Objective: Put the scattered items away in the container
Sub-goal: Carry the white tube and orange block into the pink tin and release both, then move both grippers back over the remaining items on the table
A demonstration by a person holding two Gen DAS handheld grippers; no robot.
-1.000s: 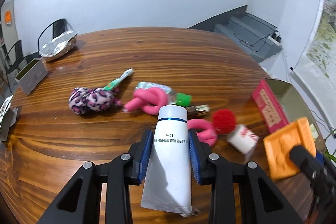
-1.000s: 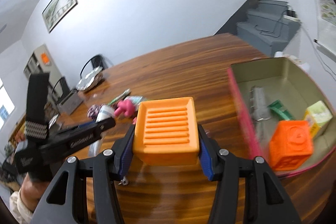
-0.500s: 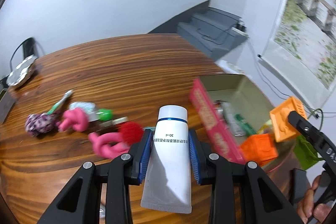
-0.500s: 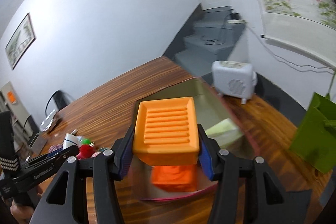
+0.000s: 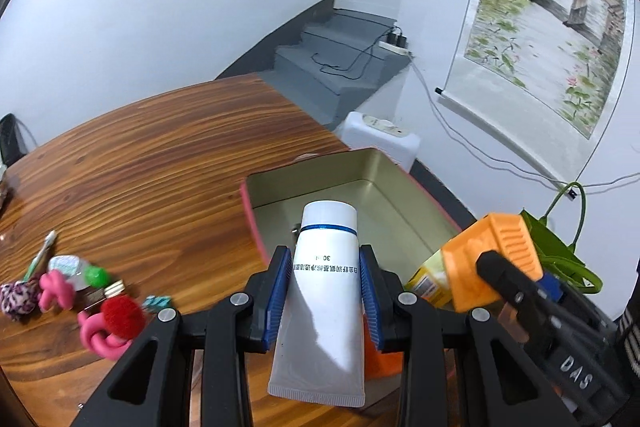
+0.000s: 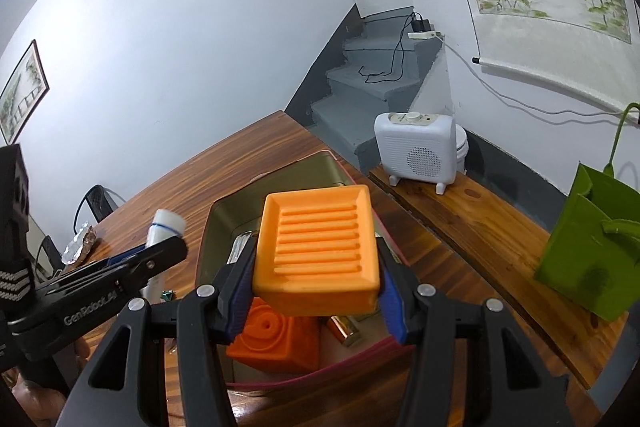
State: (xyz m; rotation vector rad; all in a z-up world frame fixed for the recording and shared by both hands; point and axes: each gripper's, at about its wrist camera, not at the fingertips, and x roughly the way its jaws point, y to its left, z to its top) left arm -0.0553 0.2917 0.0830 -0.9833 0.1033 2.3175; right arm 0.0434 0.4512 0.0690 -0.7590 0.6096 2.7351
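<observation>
Lowest in the left wrist view, the left claw [image 5: 325, 287] is clamped on a white tube [image 5: 320, 291]; its blue pads press both sides of the tube, whose crimped end hangs toward the bottom edge and whose cap points up the frame over the container [image 5: 400, 187]. The tube hides part of the container's floor and whatever lies right behind it. An orange block [image 5: 382, 363] shows only as a sliver at the tube's lower right, and a yellow carton [image 5: 426, 281] is half covered by the right claw's load.

In the right wrist view the right claw [image 6: 316, 281] grips an orange soap dish [image 6: 318, 247] by its two sides, ribbed face up, poised above the container [image 6: 224, 215]. The dish blocks most of the interior; beneath it the orange block [image 6: 276, 343] and a gold-coloured cylinder [image 6: 344, 333] peek out, the latter too cut off to identify. At the lower left corner a bit of a hand is dark and indistinct.

The wooden surface [image 5: 140, 163] carries the unsorted items at the left edge of the left view: a red pompom [image 5: 122, 315], pink knotted toys [image 5: 96, 335], a leopard-print knot [image 5: 16, 301], a green-capped packet [image 5: 86, 273], all small and blurred.

Farther off: a green bag [image 6: 592, 251] on a wooden bench [image 6: 480, 227], a white heater [image 6: 416, 151], grey steps [image 6: 360, 91] with a power strip, a hanging scroll painting [image 5: 552, 15], white walls.
</observation>
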